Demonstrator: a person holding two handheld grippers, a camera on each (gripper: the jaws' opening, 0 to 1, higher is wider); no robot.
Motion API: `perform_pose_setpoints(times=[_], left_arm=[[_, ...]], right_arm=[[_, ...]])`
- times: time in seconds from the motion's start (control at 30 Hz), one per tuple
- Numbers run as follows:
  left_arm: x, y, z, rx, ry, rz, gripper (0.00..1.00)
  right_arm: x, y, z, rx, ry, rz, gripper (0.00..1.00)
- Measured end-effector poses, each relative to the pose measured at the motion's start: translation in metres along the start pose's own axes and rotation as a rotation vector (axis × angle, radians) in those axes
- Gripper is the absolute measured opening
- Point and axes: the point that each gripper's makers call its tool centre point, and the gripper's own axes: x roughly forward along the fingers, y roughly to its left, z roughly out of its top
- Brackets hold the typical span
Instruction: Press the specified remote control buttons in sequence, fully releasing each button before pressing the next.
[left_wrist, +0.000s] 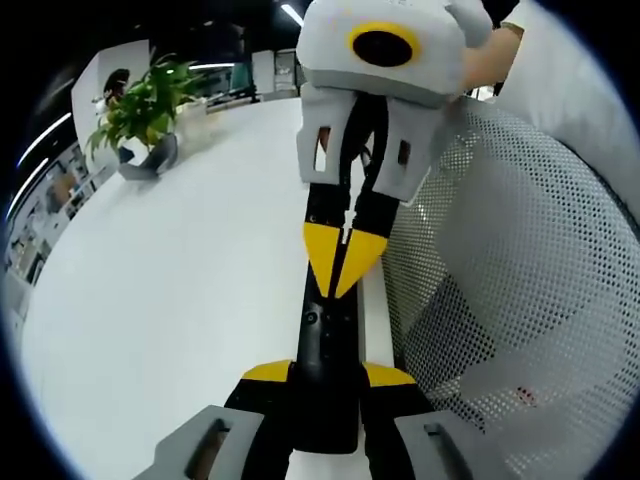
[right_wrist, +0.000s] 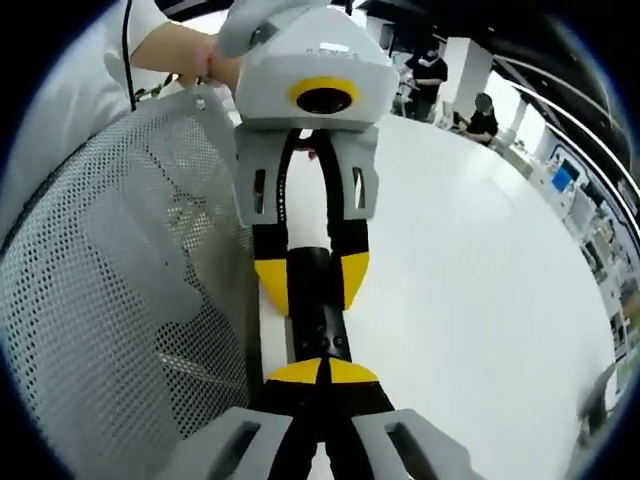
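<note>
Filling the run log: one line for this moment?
left hand-held gripper: clamps remote control | right hand-held gripper: shut, tips on it

Wide white table (left_wrist: 190, 290), bare over most of its top. Potted green plant (left_wrist: 145, 110) in a grey pot near its far left corner. White mesh chair back (left_wrist: 520, 290) pressed along its near edge. Two dark-clothed people (right_wrist: 450, 85) beyond its far edge.

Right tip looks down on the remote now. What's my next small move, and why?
Probably lift the right gripper straight off the remote before aiming again. Its shut jaws seem to touch the remote's face, which the left gripper clamps by its sides; each button needs full release.
</note>
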Motion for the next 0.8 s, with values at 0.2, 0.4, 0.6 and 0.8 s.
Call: perform_pose_setpoints(times=[0.2,0.4,0.6,0.8], left_arm=[[0.000,0.000,0.000,-0.003,-0.001,0.001,0.25],[0.000,0.000,0.000,-0.006,-0.004,0.003,0.25],[0.000,0.000,0.000,0.004,-0.009,-0.001,0.24],[0.000,0.000,0.000,-0.004,-0.011,0.001,0.24]], right_arm=[[0.000,0.003,0.001,-0.057,0.056,0.030,0.00],[0.006,0.005,-0.005,-0.242,0.178,0.041,0.00],[0.007,0.002,-0.005,-0.163,0.198,0.071,0.00],[0.005,0.002,-0.004,-0.029,0.136,0.097,0.00]])
